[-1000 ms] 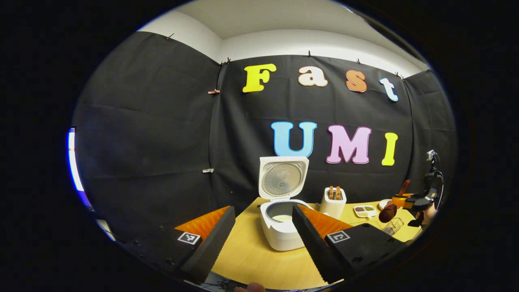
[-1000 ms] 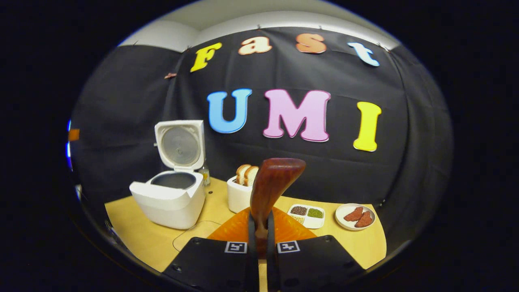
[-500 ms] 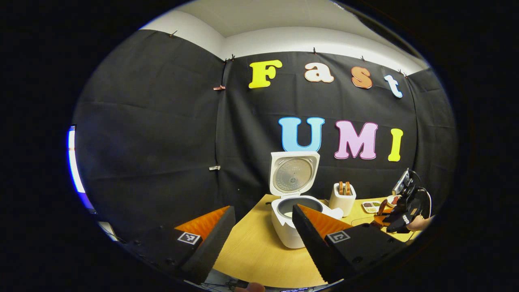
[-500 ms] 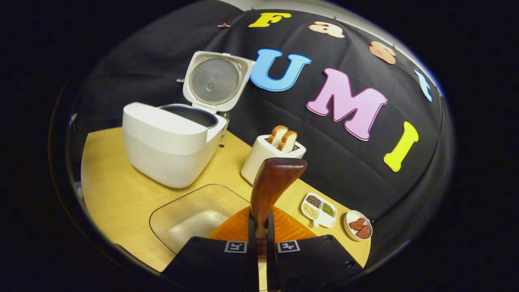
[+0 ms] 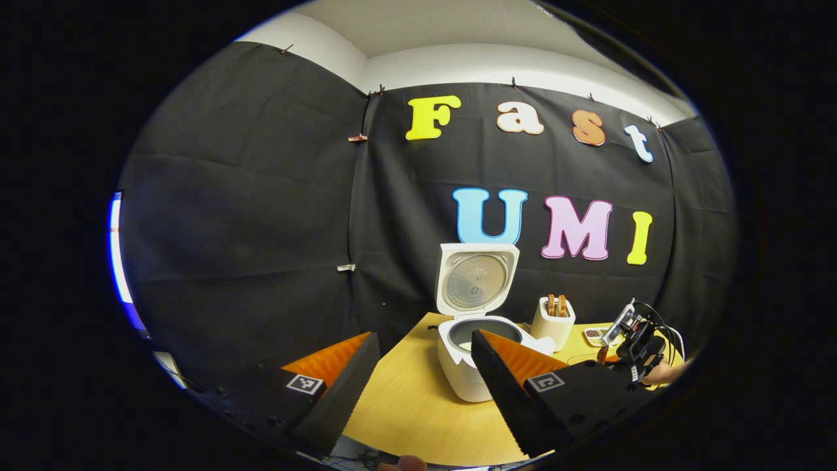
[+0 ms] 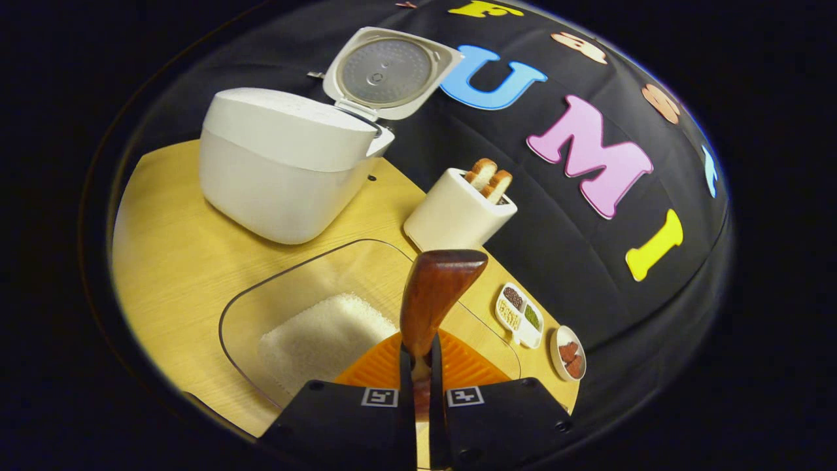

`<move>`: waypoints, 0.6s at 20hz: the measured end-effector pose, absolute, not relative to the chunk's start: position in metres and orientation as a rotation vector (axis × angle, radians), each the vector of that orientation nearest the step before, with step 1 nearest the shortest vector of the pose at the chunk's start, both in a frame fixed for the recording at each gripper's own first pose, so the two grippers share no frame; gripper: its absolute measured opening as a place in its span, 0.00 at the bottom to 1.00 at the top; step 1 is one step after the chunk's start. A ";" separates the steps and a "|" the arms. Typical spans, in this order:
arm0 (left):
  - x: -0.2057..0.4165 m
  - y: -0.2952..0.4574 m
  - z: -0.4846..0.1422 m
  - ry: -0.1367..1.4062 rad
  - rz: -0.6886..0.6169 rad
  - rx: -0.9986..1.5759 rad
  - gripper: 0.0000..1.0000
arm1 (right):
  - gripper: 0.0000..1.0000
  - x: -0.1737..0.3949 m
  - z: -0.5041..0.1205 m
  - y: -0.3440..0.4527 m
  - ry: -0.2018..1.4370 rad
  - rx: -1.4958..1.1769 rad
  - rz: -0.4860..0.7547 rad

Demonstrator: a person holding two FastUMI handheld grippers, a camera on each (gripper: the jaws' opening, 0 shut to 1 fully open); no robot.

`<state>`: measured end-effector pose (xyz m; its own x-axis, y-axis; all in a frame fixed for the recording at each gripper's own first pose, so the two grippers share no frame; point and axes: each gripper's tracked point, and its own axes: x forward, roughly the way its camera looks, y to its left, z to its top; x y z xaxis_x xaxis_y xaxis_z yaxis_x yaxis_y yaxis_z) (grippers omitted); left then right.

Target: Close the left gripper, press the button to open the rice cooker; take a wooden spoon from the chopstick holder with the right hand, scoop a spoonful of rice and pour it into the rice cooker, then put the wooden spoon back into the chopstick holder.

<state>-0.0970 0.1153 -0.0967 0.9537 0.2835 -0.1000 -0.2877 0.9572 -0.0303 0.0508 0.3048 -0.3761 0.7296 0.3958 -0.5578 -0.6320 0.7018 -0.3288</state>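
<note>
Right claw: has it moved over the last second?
Yes. The right claw, shut on the wooden spoon, has tipped downward toward the clear rice container, which was barely visible earlier.

Divided dish of beans (image 6: 520, 315) beside small plate of brownish pieces (image 6: 567, 352), on wooden table (image 6: 170, 261).

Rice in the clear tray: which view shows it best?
Right gripper view: the rice lies in a heap in the clear tray, just past the wooden spoon in the right gripper. In the left gripper view, that spot sits behind a finger.
</note>
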 end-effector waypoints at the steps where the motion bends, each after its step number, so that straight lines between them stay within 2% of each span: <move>1: -0.098 0.115 -0.098 0.098 0.291 -0.050 0.98 | 0.12 0.046 -0.375 0.306 0.491 -0.510 0.585; 7: -0.110 0.115 -0.097 0.095 0.304 -0.055 0.98 | 0.12 0.026 -0.364 0.319 0.577 -0.276 0.503; 12: -0.123 0.119 -0.099 0.105 0.328 -0.055 0.98 | 0.12 0.031 -0.358 0.345 0.614 -0.053 0.448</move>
<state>-0.1225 0.1194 -0.0988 0.9412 0.3188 -0.1114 -0.3245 0.9451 -0.0370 0.0309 0.3448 -0.3581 0.7251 0.3905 -0.5672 -0.4214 0.9031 0.0830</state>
